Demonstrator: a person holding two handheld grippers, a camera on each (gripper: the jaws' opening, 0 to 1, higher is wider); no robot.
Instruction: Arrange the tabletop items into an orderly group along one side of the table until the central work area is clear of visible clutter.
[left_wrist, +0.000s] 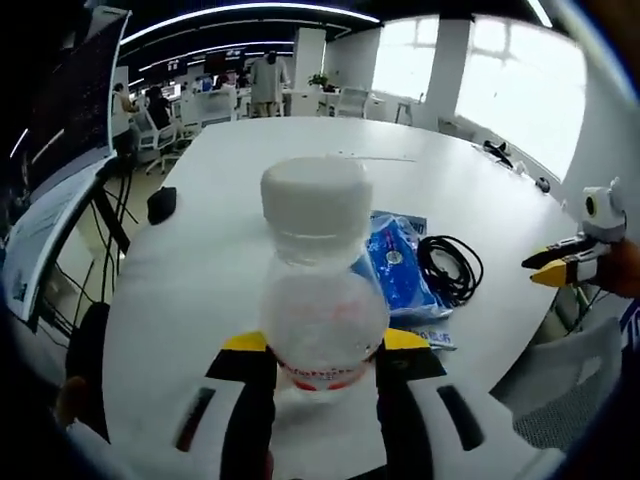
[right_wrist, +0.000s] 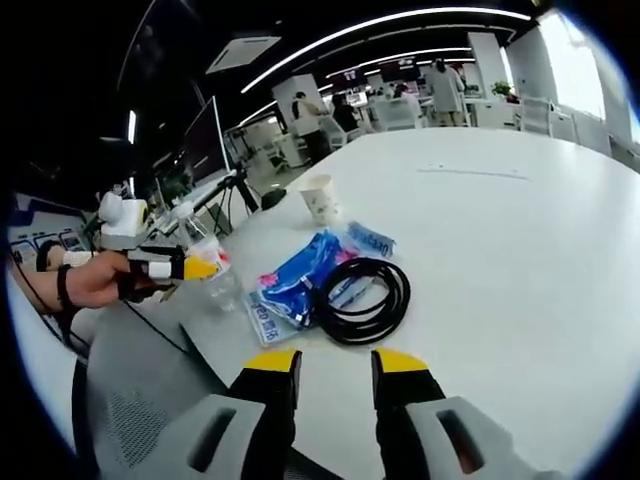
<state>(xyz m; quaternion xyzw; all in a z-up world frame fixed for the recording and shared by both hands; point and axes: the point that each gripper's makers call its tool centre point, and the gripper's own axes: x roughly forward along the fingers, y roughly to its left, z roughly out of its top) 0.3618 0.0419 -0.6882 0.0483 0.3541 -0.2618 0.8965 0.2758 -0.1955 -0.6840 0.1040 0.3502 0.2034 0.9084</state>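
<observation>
Left gripper view: left gripper (left_wrist: 323, 352) clamped on water bottle (left_wrist: 320, 290) near table edge, right gripper (right_wrist: 335, 368) jaws apart near black cable coil (right_wrist: 362, 298), probably next to group beside blue packet (right_wrist: 300, 275)

Two white-bodied handheld grippers, left (left_wrist: 322, 345) and right (right_wrist: 335, 362), each with black jaws capped in yellow tips and dark slots in the shell; dark band on the wrist (right_wrist: 62, 287).
</observation>
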